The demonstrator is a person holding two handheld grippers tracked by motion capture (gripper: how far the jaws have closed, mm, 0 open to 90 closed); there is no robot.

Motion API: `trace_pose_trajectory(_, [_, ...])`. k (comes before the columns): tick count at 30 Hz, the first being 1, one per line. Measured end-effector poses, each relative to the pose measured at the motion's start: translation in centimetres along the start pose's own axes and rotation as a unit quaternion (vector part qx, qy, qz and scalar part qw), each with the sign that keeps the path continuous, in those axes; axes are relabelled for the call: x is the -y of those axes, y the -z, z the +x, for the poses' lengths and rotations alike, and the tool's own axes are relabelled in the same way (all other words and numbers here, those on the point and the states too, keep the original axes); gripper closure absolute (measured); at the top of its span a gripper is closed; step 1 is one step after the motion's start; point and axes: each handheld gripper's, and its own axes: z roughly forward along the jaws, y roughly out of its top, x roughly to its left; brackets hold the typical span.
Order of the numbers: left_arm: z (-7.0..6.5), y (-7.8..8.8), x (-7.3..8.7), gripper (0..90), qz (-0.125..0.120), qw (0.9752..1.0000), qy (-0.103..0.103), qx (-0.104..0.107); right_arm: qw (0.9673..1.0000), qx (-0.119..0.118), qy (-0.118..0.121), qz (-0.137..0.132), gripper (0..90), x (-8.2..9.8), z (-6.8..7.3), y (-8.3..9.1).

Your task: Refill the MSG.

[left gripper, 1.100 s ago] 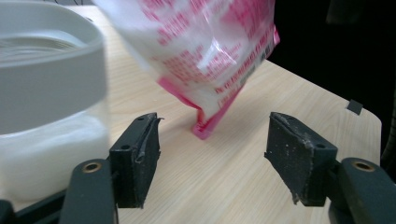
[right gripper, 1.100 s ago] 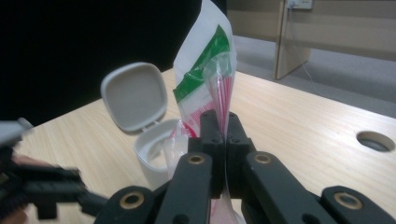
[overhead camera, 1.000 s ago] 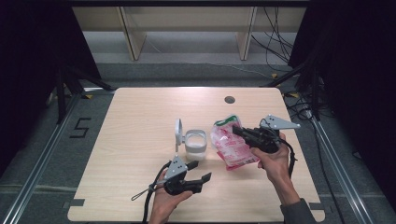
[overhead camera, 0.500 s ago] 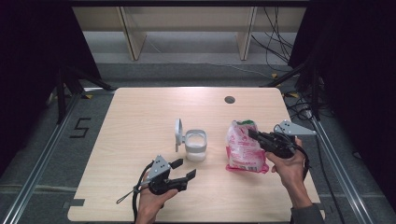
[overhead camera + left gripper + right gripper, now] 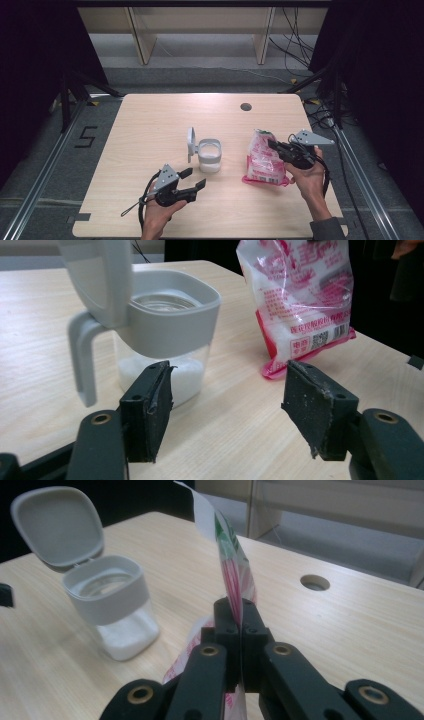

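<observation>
Right tongs (image 5: 274,145) pinching bag (image 5: 263,161) edge tight, left tongs (image 5: 194,179) gaping empty at seven o'clock of open jar (image 5: 209,154): risking bag slipping, spilling.

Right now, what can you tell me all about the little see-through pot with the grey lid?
The pot is a small clear container with rounded corners and a grey plastic collar round its top. Its grey flip lid stands open, hinged upright at one side. A low layer of white grains lies in the bottom. It stands upright on the wooden table, near the middle, apart from the pink-and-white bag beside it. Nothing touches it but the table.
</observation>
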Motion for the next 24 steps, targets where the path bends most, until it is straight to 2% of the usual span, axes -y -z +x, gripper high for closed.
trace_pose_trajectory(1, [0.2, 0.0, 0.0, 34.5, -0.002, 1.0000, 0.001, 0.002, 0.9999, 0.007, -0.002, 0.009, 90.0, 0.1, 0.0, 0.0])
trace_pose_trajectory(2, [0.3, 0.2, 0.0, 34.4, 0.006, 1.0000, -0.005, -0.004, 0.9998, 0.008, -0.011, 0.014, 90.0, 0.2, 0.0, -0.1])
trace_pose_trajectory(3, [0.4, 0.2, 0.0, 34.4, 0.004, 1.0000, -0.004, -0.003, 0.9998, 0.010, -0.011, 0.008, 90.0, 0.4, -0.1, -0.3])
trace_pose_trajectory(4, [0.5, 0.2, 0.1, 34.2, 0.003, 1.0000, -0.001, -0.002, 0.9997, 0.015, -0.012, 0.018, 90.0, 0.5, -0.2, -0.3])
trace_pose_trajectory(5, [0.6, 0.2, 0.0, 34.2, 0.002, 1.0000, -0.005, -0.001, 0.9998, 0.014, 0.002, 0.015, 90.0, 0.6, -0.5, -0.4])
trace_pose_trajectory(6, [0.7, 0.2, 0.0, 34.2, 0.004, 1.0000, -0.005, -0.003, 0.9997, 0.010, -0.004, 0.022, 90.0, 0.7, -0.6, -0.4])
trace_pose_trajectory(7, [0.8, 0.3, -0.1, 34.1, 0.004, 0.9999, -0.010, -0.002, 0.9993, 0.017, -0.014, 0.030, 90.0, 0.8, -0.5, -0.4])
trace_pose_trajectory(8, [0.8, 0.3, -0.1, 34.1, 0.004, 0.9999, -0.008, -0.005, 0.9994, 0.013, -0.010, 0.029, 90.0, 0.9, -0.6, -0.6])
trace_pose_trajectory(9, [0.8, 0.3, -0.1, 35.1, 0.002, 1.0000, -0.004, -0.006, 0.9993, 0.015, -0.011, 0.032, 90.0, 1.0, -0.7, -0.7])
trace_pose_trajectory(10, [0.8, 0.5, -0.2, 37.3, 0.005, 0.9999, -0.007, -0.008, 0.9992, 0.022, -0.003, 0.032, 90.0, 1.1, -0.9, -0.7])
trace_pose_trajectory(11, [0.7, 0.5, -0.3, 38.2, 0.005, 0.9999, -0.009, -0.011, 0.9991, 0.016, -0.015, 0.037, 90.0, 1.3, -0.8, -0.8])
trace_pose_trajectory(13, [0.8, 0.6, -0.5, 38.3, 0.005, 0.9999, -0.013, -0.009, 0.9987, 0.022, -0.012, 0.044, 89.9, 1.6, -1.1, -1.0])
trace_pose_trajectory(16, [0.8, 0.7, -0.5, 39.4, 0.009, 0.9998, -0.014, -0.009, 0.9987, 0.015, -0.013, 0.048, 89.9, 2.1, -1.4, -1.4])
trace_pose_trajectory(18, [1.0, 0.6, -0.4, 40.7, 0.007, 0.9999, -0.014, -0.005, 0.9977, 0.019, -0.023, 0.061, 89.8, 2.4, -1.3, -1.5])
trace_pose_trajectory(19, [1.0, 0.6, -0.4, 41.2, 0.008, 0.9999, -0.013, -0.007, 0.9979, 0.015, -0.033, 0.054, 89.7, 2.5, -1.2, -1.7])
trace_pose_trajectory(20, [1.1, 0.7, -0.4, 42.4, 0.013, 0.9997, -0.019, -0.010, 0.9979, 0.017, -0.027, 0.057, 89.6, 2.6, -1.3, -1.7])
trace_pose_trajectory(21, [1.2, 0.7, -0.4, 42.8, 0.012, 0.9997, -0.016, -0.012, 0.9980, 0.019, -0.015, 0.058, 89.5, 2.6, -1.6, -1.7])
trace_pose_trajectory(22, [1.3, 0.8, -0.4, 43.2, 0.014, 0.9997, -0.016, -0.014, 0.9975, 0.023, -0.021, 0.063, 89.4, 2.7, -1.6, -1.7])
trace_pose_trajectory(23, [1.4, 0.7, -0.4, 44.1, 0.010, 0.9998, -0.016, -0.012, 0.9977, 0.015, -0.029, 0.059, 89.3, 2.8, -1.7, -1.9])
trace_pose_trajectory(24, [1.6, 0.8, -0.6, 45.0, 0.011, 0.9995, -0.028, -0.009, 0.9971, 0.023, -0.039, 0.062, 89.1, 2.9, -1.6, -1.8])
